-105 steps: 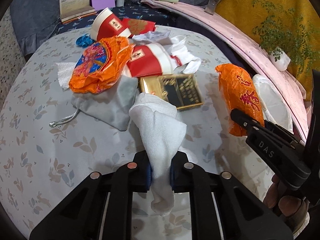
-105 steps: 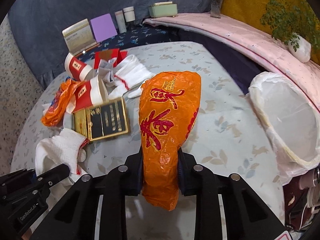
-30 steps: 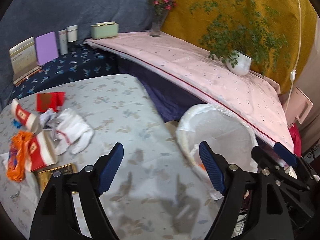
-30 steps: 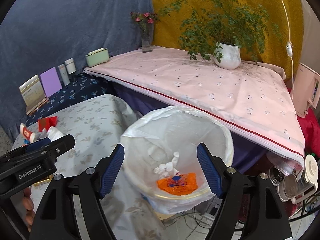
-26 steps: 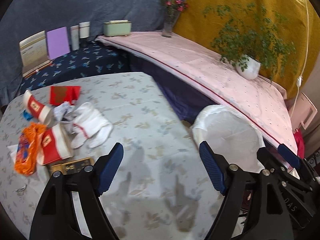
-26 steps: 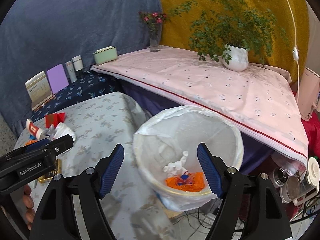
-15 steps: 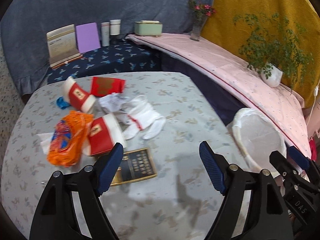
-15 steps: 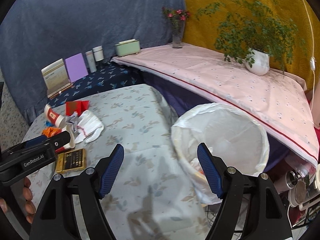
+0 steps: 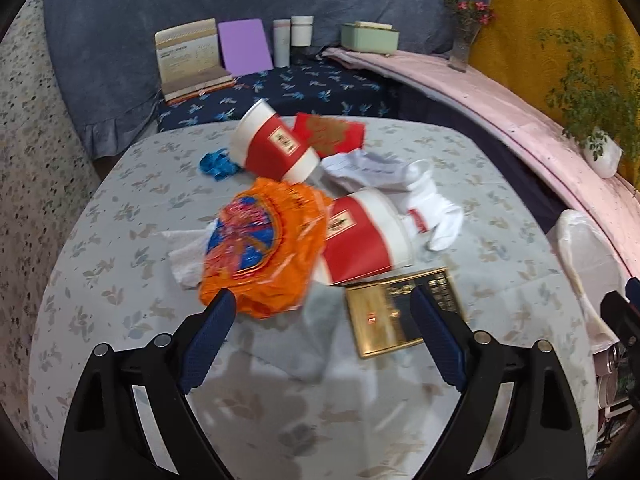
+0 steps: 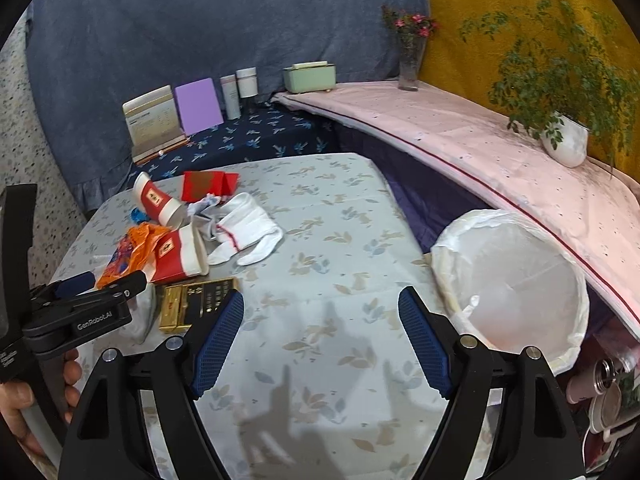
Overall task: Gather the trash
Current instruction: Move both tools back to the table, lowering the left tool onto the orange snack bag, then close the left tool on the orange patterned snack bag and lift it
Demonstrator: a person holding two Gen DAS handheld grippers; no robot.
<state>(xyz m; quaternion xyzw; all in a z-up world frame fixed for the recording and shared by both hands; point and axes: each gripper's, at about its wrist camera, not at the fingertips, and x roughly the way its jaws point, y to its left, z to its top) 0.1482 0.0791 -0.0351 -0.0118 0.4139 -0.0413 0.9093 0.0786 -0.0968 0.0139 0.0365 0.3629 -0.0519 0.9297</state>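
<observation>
Two grippers, left gripper (image 9: 320, 336) and right gripper (image 10: 320, 336), have swung back from the white-lined round bin (image 10: 512, 280) to the litter, jaws empty and opening wide; their last loads are binned. Crumpled orange plastic wrapper (image 9: 260, 256), red-and-white paper cups (image 9: 364, 240) and flat gold box (image 9: 400, 312) remain on the leaf-print grey tabletop (image 9: 120, 280). Blue drape, pink shelf behind.

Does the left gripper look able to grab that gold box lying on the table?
Probably yes: the left gripper is empty, jaws opening, and the gold box lies uncovered just ahead.
</observation>
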